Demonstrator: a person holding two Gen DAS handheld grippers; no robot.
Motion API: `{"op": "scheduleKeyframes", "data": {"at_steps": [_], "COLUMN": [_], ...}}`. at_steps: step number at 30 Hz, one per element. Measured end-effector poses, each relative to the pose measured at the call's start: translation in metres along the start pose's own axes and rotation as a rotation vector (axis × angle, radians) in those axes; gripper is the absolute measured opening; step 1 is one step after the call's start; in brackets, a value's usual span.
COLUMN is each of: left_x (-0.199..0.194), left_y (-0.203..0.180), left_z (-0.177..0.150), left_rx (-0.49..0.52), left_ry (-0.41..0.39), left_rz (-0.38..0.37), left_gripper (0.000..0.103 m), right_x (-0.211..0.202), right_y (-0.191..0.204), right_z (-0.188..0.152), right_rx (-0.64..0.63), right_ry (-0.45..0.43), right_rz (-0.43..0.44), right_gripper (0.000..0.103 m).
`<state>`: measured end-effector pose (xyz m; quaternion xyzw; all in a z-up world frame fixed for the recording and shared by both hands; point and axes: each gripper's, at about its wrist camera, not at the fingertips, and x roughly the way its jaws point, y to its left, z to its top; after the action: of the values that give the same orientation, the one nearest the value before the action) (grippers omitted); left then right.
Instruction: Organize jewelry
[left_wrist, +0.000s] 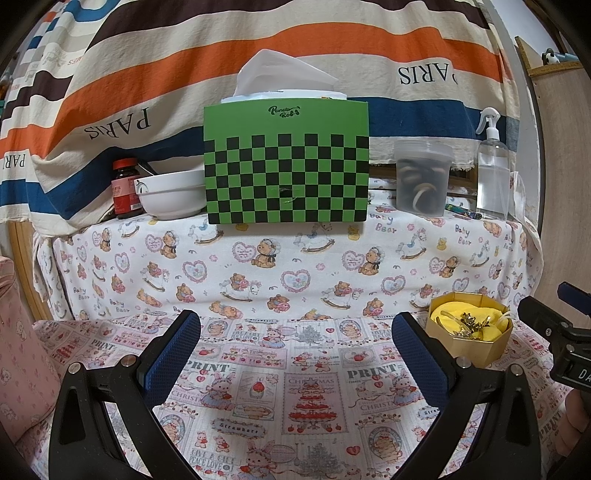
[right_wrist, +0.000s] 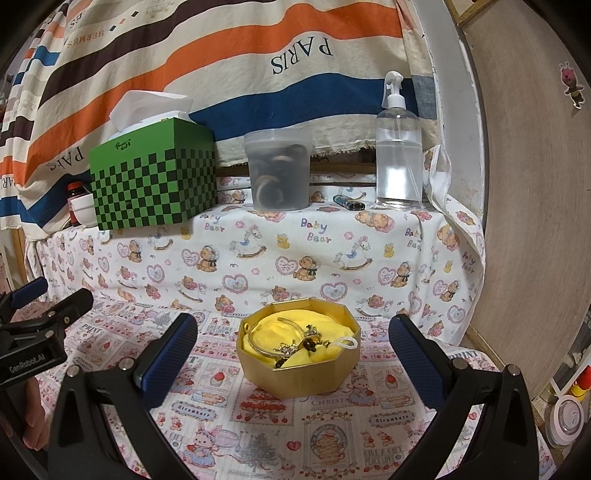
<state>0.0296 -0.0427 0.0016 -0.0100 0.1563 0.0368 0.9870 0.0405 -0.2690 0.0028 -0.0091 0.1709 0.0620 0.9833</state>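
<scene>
Between and just beyond the right gripper's (right_wrist: 293, 354) wide-spread, empty fingers sits the gold box (right_wrist: 299, 373) holding jewelry (right_wrist: 299, 341) on yellow cloth; the left gripper (left_wrist: 295, 350) likewise gapes empty, box to its right

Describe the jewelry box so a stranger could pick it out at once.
Find the green checkered tissue box on the raised ledge, then drop to the lower cloth printed with strawberries. There stands the gold box, open-topped, lined with yellow fabric and holding jewelry. It alone is eight-sided and gold.
</scene>
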Motion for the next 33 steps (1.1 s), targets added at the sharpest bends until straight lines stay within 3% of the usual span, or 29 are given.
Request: {"op": "scheduleKeyframes", "data": {"at_steps": [33], "left_x": [0.0002], "left_y": [0.0005], "left_z": [0.0001], "left_rx": [0.001], "left_ry": [0.001], "left_rz": [-0.003], "left_gripper": [0.103], "right_x": [0.0005], "right_y": [-0.0004], "right_z": [0.0006], "right_rx": [-0.010], "right_ry": [0.002], "right_rz": [0.002], "right_gripper": [0.103]}}
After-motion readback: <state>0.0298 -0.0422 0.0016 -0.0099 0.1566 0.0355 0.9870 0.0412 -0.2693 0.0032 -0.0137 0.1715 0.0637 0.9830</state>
